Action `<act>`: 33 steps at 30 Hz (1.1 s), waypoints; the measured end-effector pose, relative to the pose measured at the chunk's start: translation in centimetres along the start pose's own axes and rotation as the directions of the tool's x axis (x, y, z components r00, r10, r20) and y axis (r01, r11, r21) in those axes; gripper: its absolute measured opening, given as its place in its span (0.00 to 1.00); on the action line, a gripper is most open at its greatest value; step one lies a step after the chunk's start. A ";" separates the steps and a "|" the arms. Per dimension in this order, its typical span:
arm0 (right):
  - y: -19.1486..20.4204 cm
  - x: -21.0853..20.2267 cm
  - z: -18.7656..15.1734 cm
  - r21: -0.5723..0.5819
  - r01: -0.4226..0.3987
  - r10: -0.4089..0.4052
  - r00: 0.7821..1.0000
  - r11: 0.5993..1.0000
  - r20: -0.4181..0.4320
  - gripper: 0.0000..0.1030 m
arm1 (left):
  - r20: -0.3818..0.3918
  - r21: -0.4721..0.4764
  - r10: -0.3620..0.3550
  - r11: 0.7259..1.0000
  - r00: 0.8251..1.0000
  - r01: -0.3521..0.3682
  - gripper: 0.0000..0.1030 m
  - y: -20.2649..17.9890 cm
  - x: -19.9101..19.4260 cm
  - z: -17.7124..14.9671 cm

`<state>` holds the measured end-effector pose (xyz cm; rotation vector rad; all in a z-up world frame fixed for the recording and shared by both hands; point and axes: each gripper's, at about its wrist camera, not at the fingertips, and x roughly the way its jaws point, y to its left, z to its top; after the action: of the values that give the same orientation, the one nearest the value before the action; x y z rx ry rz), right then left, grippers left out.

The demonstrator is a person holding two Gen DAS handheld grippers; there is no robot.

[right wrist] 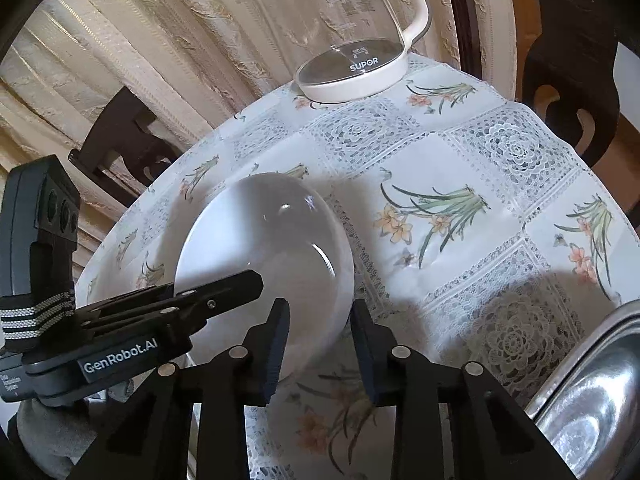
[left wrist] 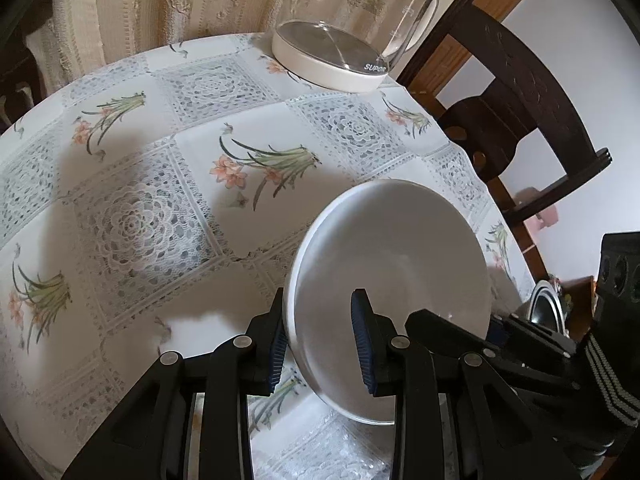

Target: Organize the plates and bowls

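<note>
A white bowl (left wrist: 400, 256) hangs tilted over the flowered tablecloth (left wrist: 160, 184), and both grippers have it by the rim. My left gripper (left wrist: 320, 340) is shut on its near-left edge, one pad against the outer wall and the other inside. In the right wrist view the same white bowl (right wrist: 256, 240) is at centre left. My right gripper (right wrist: 320, 340) is shut on its right edge. The left gripper (right wrist: 224, 288) reaches in from the left side. Whether the bowl's low edge touches the cloth is hidden.
A glass kettle (left wrist: 340, 52) with a white base stands at the table's far edge. A shiny steel dish (right wrist: 592, 400) lies at the near right. Dark wooden chairs (left wrist: 520, 100) (right wrist: 120, 140) ring the round table, with a curtain behind.
</note>
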<state>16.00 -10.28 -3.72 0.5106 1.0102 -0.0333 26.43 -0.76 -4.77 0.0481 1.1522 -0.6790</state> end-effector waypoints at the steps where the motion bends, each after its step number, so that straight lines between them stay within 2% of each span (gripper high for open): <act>1: 0.0 -0.1 0.0 0.005 -0.003 0.003 1.000 1.000 -0.001 0.33 | 0.003 0.006 0.006 1.000 1.000 -0.006 0.30 -0.1 -0.3 -0.1; 15: -0.4 -4.9 -0.6 0.026 -0.030 0.028 0.998 0.999 0.055 0.33 | 0.029 0.031 0.007 0.999 1.000 -0.008 0.30 -3.0 -3.4 -1.1; 23: -2.5 -8.6 -2.4 0.071 -0.013 0.005 0.994 0.997 0.105 0.33 | 0.026 0.097 -0.037 0.995 0.999 0.035 0.30 -7.2 -4.3 -2.5; 33: -6.4 -12.8 -5.1 0.147 0.019 -0.041 0.988 0.989 0.148 0.33 | -0.017 0.174 -0.099 0.980 0.995 0.101 0.30 -12.9 -3.6 -4.6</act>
<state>3.33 -16.42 2.07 0.6160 0.8710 -0.1711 15.13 -7.72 0.27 0.1425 1.1054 -0.8694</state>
